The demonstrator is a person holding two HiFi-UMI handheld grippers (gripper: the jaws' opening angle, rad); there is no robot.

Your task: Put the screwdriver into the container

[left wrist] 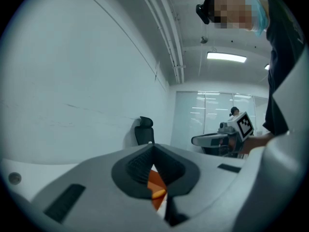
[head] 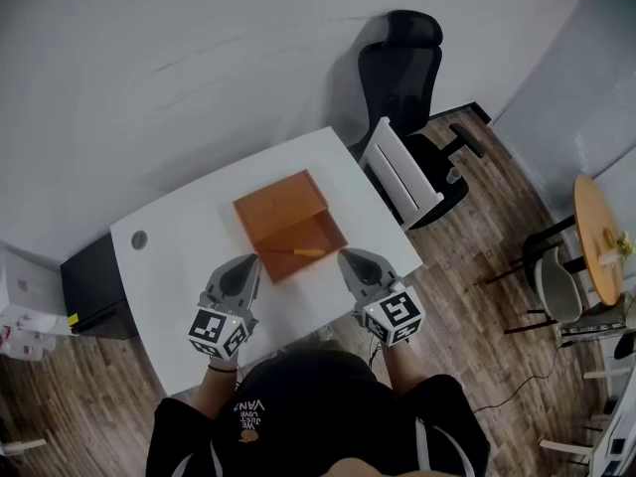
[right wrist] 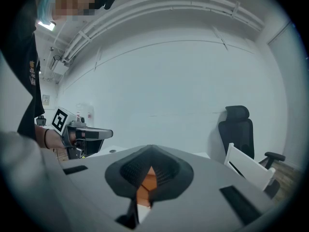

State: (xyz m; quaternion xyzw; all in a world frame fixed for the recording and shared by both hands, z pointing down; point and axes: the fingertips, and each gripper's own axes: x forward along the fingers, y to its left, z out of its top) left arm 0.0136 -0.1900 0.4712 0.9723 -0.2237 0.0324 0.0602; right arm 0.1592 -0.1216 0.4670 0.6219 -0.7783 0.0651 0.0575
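Observation:
An orange container (head: 320,233) stands open in the middle of the white table (head: 179,266), its lid (head: 280,205) folded back flat on the far side. The screwdriver (head: 299,252), with an orange handle, lies inside the container near its front wall. My left gripper (head: 248,260) hovers just left of the container's front corner, and my right gripper (head: 345,257) just right of it. Both point toward the container with jaws shut and nothing between them. In the left gripper view, the screwdriver handle (left wrist: 158,193) and the orange box show through a slit below the closed jaws.
A black office chair (head: 402,63) and a white chair (head: 400,172) stand beyond the table's right end. A black cabinet (head: 94,286) sits at its left end. A round wooden table (head: 596,237) is far right. A cable hole (head: 139,238) marks the tabletop's left part.

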